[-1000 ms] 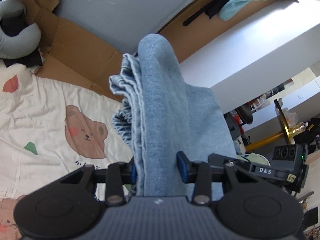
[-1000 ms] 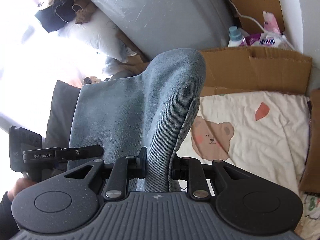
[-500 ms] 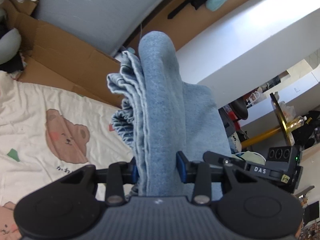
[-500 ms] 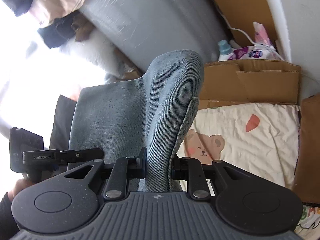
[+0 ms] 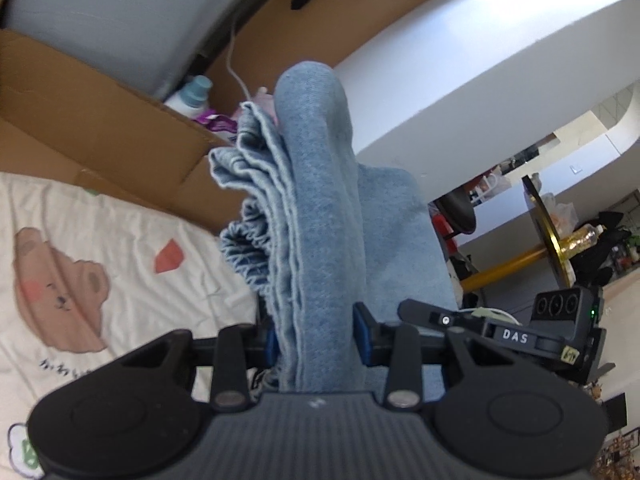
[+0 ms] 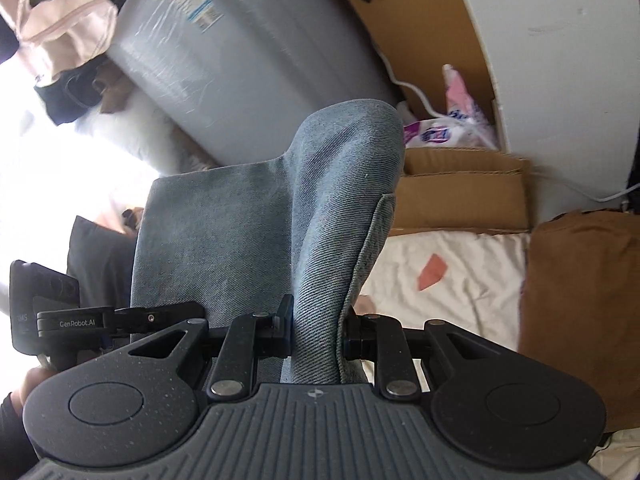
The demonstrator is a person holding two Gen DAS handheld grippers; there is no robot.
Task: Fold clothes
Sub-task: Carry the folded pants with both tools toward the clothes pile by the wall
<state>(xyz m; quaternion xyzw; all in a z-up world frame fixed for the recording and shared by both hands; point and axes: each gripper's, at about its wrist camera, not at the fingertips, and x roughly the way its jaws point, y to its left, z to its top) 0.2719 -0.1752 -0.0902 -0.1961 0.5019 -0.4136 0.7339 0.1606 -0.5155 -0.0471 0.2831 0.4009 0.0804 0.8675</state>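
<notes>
Garment: I have a folded pair of blue jeans [image 5: 320, 216] lifted off the bed, hanging above the bear-print sheet [image 5: 80, 240], which is my landmark here.
Left claw [image 5: 316, 340]: clenched on a thick stack of denim layers, hem edges and a gathered waistband showing on the side toward the sheet.
Right claw [image 6: 316, 332]: clenched on the same jeans [image 6: 320, 216], on a rounded fold with a stitched seam along the sheet side.
Key relation: the jeans rise straight ahead of each claw, and the denim runs from one claw to the other, so I judge the long axis to run between my two hands, level over the sheet. Neither hand looks clearly nearer the sheet.
Step in hand: I judge I am carrying the folded jeans sideways toward a laying-down spot; the next move calls for lowering both ends together so the fold stays square.
Risk: the loose layers by the left claw could slip out.
Containers beyond the sheet: a cardboard box [image 6: 464, 192] at its far edge, with a blue-capped bottle [image 5: 192, 92] and a purple-and-white packet [image 6: 436, 136] just behind it; I cannot see what the box holds.
</notes>
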